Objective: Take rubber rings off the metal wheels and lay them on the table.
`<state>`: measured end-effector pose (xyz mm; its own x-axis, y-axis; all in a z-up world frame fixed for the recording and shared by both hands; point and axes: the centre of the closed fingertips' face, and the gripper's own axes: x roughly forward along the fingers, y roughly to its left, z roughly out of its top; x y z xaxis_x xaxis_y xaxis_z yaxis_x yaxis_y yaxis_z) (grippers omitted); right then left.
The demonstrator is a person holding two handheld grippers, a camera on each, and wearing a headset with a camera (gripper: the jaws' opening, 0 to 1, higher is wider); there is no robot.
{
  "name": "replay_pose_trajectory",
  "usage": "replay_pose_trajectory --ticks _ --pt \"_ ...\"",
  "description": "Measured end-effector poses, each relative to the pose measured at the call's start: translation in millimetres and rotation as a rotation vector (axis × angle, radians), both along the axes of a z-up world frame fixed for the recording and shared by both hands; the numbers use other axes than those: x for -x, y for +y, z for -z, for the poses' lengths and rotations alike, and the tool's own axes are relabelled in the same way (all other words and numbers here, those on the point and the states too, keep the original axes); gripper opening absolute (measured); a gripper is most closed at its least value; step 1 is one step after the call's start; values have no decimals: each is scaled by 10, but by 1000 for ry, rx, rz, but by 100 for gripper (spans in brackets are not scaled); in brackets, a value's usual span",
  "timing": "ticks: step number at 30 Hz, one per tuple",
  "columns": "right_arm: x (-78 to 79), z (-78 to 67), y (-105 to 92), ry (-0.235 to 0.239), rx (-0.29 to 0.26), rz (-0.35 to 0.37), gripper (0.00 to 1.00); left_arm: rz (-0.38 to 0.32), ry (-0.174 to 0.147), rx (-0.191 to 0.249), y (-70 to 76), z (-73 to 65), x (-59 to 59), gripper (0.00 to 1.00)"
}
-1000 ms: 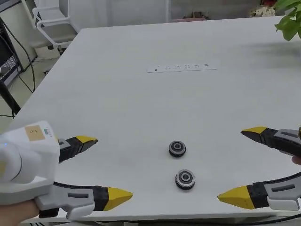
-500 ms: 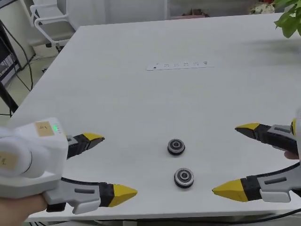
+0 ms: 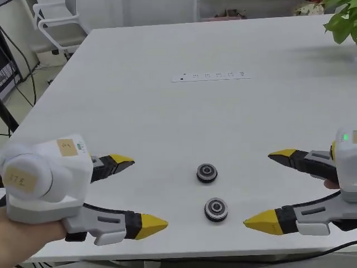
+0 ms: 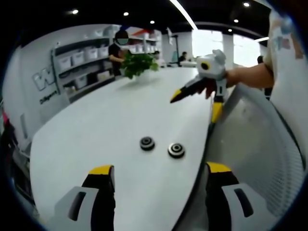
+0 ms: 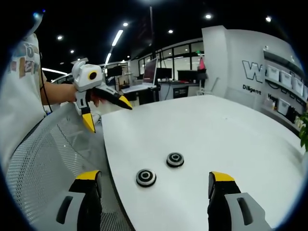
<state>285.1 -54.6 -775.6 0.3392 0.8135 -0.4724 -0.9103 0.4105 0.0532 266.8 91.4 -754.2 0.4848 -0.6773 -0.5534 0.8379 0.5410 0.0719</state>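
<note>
head view — wheels between left tool and right tool — both spread apart.

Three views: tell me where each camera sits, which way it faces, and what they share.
Head view: on the person's head, looking forward and down over the table at two wheels; left gripper and right gripper enter from the sides.
Left gripper view: on the left gripper, facing across the wheels toward the right gripper; own jaws at bottom.
Right gripper view: the reverse, facing the left gripper; own jaws at bottom.
Shared: both wheels.
</note>
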Motion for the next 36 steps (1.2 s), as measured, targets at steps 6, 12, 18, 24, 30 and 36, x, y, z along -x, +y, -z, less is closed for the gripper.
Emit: replay_pose_trajectory --ticks 6,12,18,24,30,36 --pt "-67 79 33 -10 18 -29 87 27 4 -15 -27 55 -65 76" --pt "-103 142 62 -21 36 -63 82 51 6 -32 -49 107 -149 75" --pt "-118 213 78 -21 60 -86 78 75 12 -51 -87 160 -214 74" --pt "-162 329 79 4 64 -92 73 114 9 -82 -163 257 -265 72" --pt "-145 500 85 13 103 -126 68 149 37 -68 -291 332 -279 70" --pt "-105 568 120 14 127 -174 65 190 46 -92 -358 403 -271 67"
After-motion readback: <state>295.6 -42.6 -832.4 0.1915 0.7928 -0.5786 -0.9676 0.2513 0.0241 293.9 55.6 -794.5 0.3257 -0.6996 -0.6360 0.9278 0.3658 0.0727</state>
